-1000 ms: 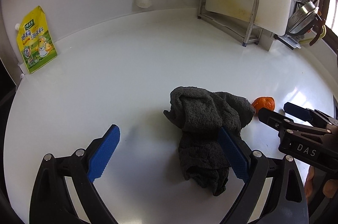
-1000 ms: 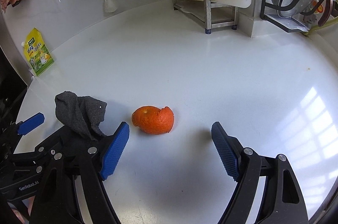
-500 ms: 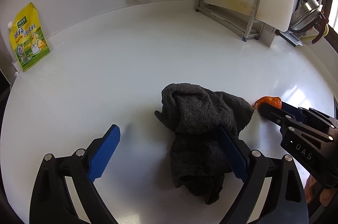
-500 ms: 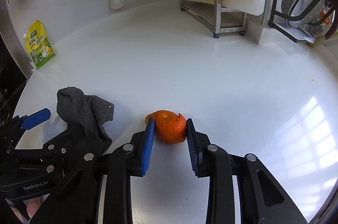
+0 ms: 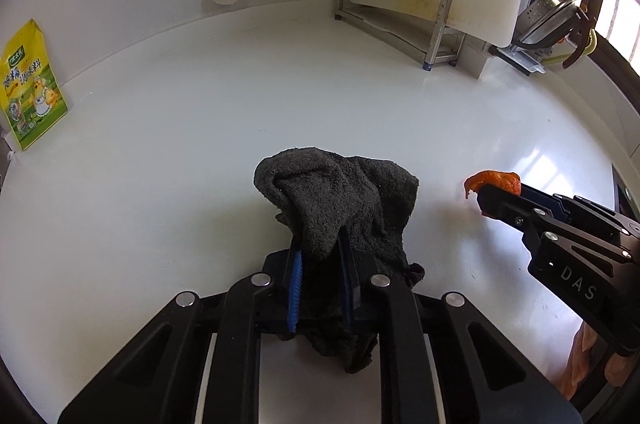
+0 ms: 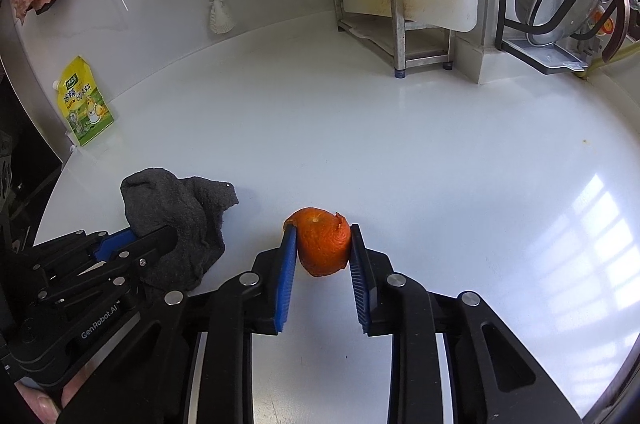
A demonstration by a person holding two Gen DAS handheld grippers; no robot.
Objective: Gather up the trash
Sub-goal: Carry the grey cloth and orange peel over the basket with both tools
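On a white counter [image 6: 400,151], the left gripper [image 5: 320,256], marked "GenRobot.AI", pinches a dark grey cloth [image 5: 340,199]. To its right, the right gripper [image 6: 322,248], marked "DAS", is closing on orange peel [image 6: 322,244]. A yellow pouch [image 6: 84,103] stands far left.

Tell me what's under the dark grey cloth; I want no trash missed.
Around the dark grey cloth only bare white counter shows. The left gripper pinches its folds. Whatever lies beneath the bunched fabric is covered, so hidden scraps cannot be ruled out.
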